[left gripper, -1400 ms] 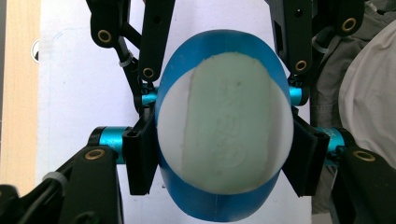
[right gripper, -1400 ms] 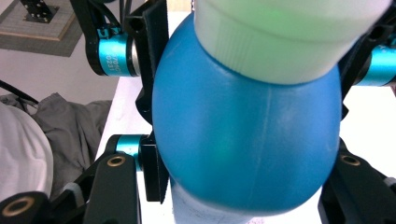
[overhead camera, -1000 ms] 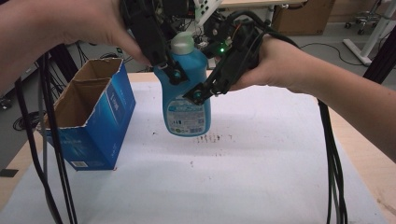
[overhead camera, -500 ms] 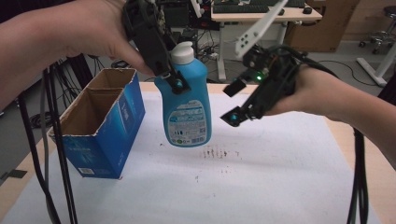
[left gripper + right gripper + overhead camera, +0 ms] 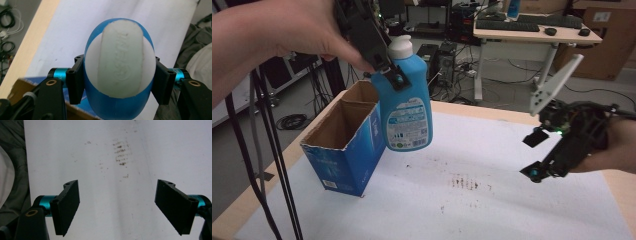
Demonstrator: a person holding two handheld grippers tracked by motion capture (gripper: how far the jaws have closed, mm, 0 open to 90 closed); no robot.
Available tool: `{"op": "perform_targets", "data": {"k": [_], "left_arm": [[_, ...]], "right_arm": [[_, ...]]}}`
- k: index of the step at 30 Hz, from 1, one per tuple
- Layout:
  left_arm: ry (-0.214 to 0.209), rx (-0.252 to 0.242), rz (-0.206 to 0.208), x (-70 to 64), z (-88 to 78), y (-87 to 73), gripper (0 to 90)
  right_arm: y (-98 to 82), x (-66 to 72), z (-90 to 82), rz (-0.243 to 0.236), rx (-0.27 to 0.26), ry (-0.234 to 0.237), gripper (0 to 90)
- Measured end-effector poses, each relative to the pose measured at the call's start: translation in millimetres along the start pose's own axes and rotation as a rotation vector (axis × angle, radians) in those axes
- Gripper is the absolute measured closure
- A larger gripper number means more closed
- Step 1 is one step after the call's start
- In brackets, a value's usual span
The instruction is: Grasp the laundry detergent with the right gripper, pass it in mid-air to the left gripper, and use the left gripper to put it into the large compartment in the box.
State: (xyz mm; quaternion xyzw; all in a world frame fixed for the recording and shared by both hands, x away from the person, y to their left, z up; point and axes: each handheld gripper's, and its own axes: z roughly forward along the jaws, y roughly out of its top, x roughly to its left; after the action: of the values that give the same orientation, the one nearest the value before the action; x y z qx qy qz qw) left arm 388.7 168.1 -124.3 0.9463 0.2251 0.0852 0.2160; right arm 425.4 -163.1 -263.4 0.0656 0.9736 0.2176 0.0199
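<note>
One blue bottle (image 5: 406,105), one open cardboard box (image 5: 347,145), two grippers.

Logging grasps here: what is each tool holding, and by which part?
The left tool grips the blue bottle at its shoulders, below the white cap. The right tool holds nothing.

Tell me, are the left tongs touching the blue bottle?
Touching. The left gripper view shows the left tongs clamped on both sides of the blue bottle, just under its white cap.

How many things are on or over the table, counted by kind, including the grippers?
Blue detergent bottle with white cap: 1
Open blue cardboard box: 1
Grippers: 2, the left gripper and the right gripper
Total: 4
</note>
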Motion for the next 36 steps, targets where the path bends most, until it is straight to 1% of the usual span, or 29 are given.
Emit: {"op": "perform_targets", "data": {"k": [2, 5, 10, 12, 13, 16, 21, 25, 28, 30, 32, 36], "left_arm": [[0.024, -0.006, -0.034, 3.0, -7.6, -6.2, 38.3], [0.057, -0.013, -0.091, 7.5, -18.9, -15.8, 38.3], [0.105, -0.022, -0.174, 15.3, -36.4, -34.2, 38.3], [0.128, -0.02, -0.206, 18.8, -42.5, -41.5, 38.3], [0.141, -0.024, -0.222, 20.2, -44.7, -45.2, 38.3], [0.179, -0.013, -0.264, 25.4, -50.3, -54.8, 38.3], [0.23, 0.006, -0.333, 35.7, -54.4, -68.5, 38.3], [0.262, 0.033, -0.366, 42.6, -53.0, -75.1, 38.3], [0.28, 0.055, -0.374, 45.0, -49.3, -76.9, 38.3], [0.283, 0.063, -0.376, 46.4, -47.0, -77.9, 38.3], [0.282, 0.064, -0.382, 47.8, -44.2, -79.6, 38.3], [0.277, 0.07, -0.383, 49.0, -39.9, -81.7, 38.3]], "right_arm": [[-5.3, -3.9, -3.2, 0.018, -0.002, 0.006, 19.5], [-13.0, -10.0, -8.5, 0.041, 0.01, -0.001, 19.5], [-25.9, -19.4, -19.0, 0.07, 0.032, -0.033, 19.5], [-30.8, -23.4, -22.9, 0.083, 0.031, -0.043, 19.4], [-33.0, -25.1, -24.5, 0.087, 0.033, -0.044, 19.5], [-38.0, -28.5, -27.7, 0.094, 0.037, -0.054, 19.5], [-42.7, -32.7, -30.4, 0.109, 0.024, -0.07, 19.5], [-44.8, -34.6, -30.9, 0.114, 0.02, -0.071, 19.5], [-45.2, -35.1, -31.2, 0.115, 0.024, -0.074, 19.5], [-45.9, -35.2, -32.4, 0.112, 0.023, -0.076, 19.4], [-47.2, -35.4, -33.8, 0.123, 0.013, -0.081, 19.5], [-49.6, -35.8, -35.1, 0.125, 0.017, -0.084, 19.4]]}}
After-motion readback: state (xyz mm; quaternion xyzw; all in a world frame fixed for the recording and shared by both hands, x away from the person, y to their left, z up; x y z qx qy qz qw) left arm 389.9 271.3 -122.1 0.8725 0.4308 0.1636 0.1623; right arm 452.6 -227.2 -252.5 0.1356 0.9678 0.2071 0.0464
